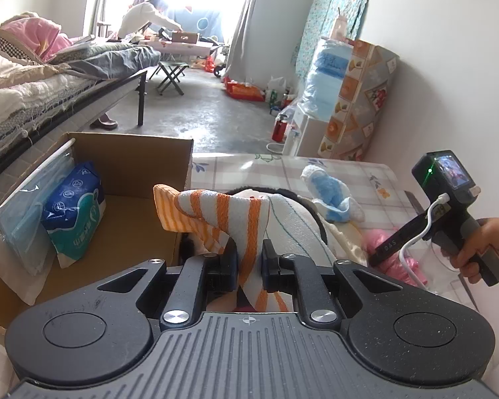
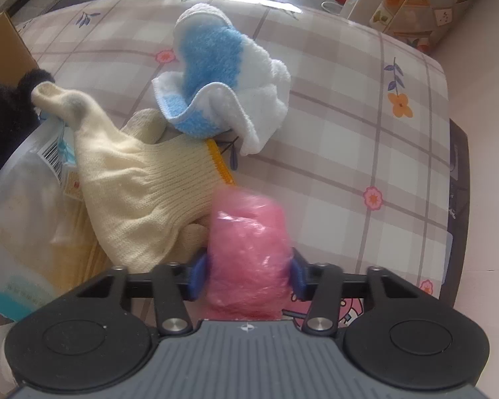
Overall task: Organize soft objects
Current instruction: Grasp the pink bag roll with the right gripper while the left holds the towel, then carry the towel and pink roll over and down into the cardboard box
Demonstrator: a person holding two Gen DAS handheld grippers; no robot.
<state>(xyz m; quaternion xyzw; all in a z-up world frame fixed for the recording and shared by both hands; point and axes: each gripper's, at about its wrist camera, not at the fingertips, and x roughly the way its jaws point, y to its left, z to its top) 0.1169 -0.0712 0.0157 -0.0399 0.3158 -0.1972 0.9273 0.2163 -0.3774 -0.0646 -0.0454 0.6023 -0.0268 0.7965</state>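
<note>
My left gripper (image 1: 248, 259) is shut on an orange-and-white striped cloth (image 1: 216, 212), which hangs near the open cardboard box (image 1: 133, 153). My right gripper (image 2: 248, 276) points steeply down at the table. Its blue pads (image 2: 198, 276) press on both sides of a pink plastic bundle (image 2: 249, 252). Beside the bundle lies a cream knit glove (image 2: 143, 193) with an orange cuff. A fluffy blue-and-white sock (image 2: 223, 76) rests farther back. At the left is a black fuzzy item (image 2: 6, 99).
The box holds a tissue pack (image 1: 73, 212) and a blue mask pack (image 1: 20, 212). A clear plastic package (image 2: 23, 199) lies under the glove. The plaid tablecloth (image 2: 366, 139) ends at the right edge. A bed (image 1: 33, 99) stands left, a water jug (image 1: 329, 76) right, a person (image 1: 146, 16) far back.
</note>
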